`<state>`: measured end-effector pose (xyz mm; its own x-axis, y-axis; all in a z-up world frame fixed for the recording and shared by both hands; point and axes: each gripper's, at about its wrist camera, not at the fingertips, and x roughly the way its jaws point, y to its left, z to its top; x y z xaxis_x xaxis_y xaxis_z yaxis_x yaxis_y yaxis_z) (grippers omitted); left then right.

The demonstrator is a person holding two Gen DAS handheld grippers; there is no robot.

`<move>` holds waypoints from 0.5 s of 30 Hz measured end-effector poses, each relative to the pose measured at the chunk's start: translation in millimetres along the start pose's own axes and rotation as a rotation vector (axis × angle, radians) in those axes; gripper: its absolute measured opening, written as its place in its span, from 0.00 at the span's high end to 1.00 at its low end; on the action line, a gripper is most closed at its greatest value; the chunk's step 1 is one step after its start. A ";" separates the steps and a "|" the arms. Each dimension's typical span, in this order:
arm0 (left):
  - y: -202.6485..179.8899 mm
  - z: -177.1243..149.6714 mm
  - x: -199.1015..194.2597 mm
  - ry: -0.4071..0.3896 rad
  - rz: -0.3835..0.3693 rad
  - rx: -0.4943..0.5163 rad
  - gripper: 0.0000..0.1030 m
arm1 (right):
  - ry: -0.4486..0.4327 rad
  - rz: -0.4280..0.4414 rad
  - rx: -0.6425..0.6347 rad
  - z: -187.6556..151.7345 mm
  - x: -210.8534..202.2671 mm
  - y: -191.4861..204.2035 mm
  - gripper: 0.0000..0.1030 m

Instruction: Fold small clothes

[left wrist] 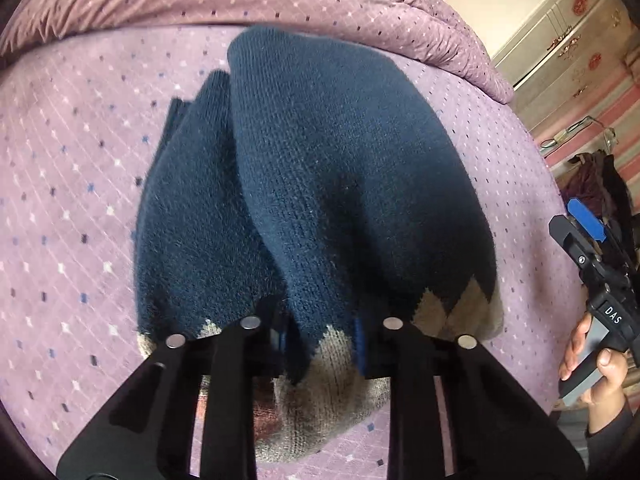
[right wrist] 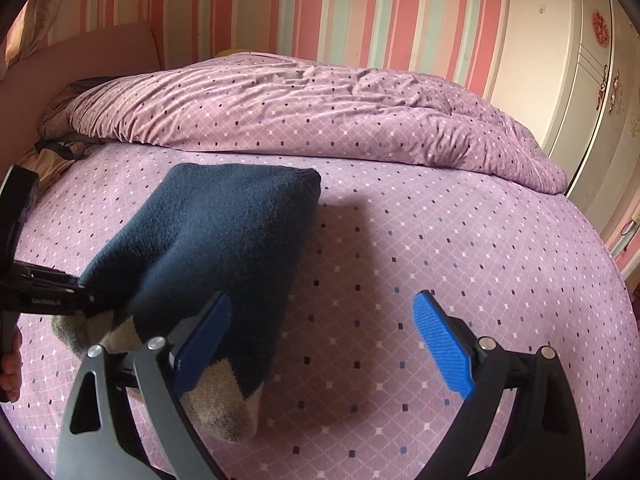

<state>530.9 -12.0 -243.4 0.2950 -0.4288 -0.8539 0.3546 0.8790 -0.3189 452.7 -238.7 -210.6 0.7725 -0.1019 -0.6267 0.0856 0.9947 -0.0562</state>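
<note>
A navy knitted sweater point(left wrist: 320, 184) with a beige zigzag band lies folded on the purple bed sheet point(left wrist: 72, 184). My left gripper point(left wrist: 320, 336) is shut on the sweater's near edge, with cloth bunched between its fingers. The sweater also shows in the right wrist view point(right wrist: 216, 248), with its left edge lifted by the left gripper point(right wrist: 76, 292). My right gripper point(right wrist: 328, 340) is open and empty, its left blue pad beside the sweater's beige hem, above the sheet point(right wrist: 440, 248). It also shows at the right edge of the left wrist view point(left wrist: 588, 232).
A crumpled purple duvet point(right wrist: 320, 108) lies across the far side of the bed. A cream wardrobe point(right wrist: 568, 80) stands at the right. Striped wallpaper point(right wrist: 280, 4) is behind. Dark clothes point(left wrist: 600, 184) hang off the bed's right side.
</note>
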 end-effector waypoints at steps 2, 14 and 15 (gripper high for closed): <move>-6.4 -3.0 -4.0 -0.026 0.042 0.043 0.81 | 0.003 -0.001 -0.009 -0.9 0.0 2.5 0.10; 12.8 -42.4 -56.3 -0.078 0.263 0.109 0.80 | -0.021 0.031 -0.042 0.0 -7.8 18.9 0.10; 22.7 -47.6 -49.0 -0.059 0.271 0.090 0.80 | -0.019 0.032 -0.045 -1.3 -7.3 20.4 0.10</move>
<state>482.3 38.9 -228.4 0.4403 -0.1944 -0.8765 0.3324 0.9422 -0.0420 448.0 -217.7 -208.1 0.7862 -0.0699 -0.6140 0.0330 0.9969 -0.0712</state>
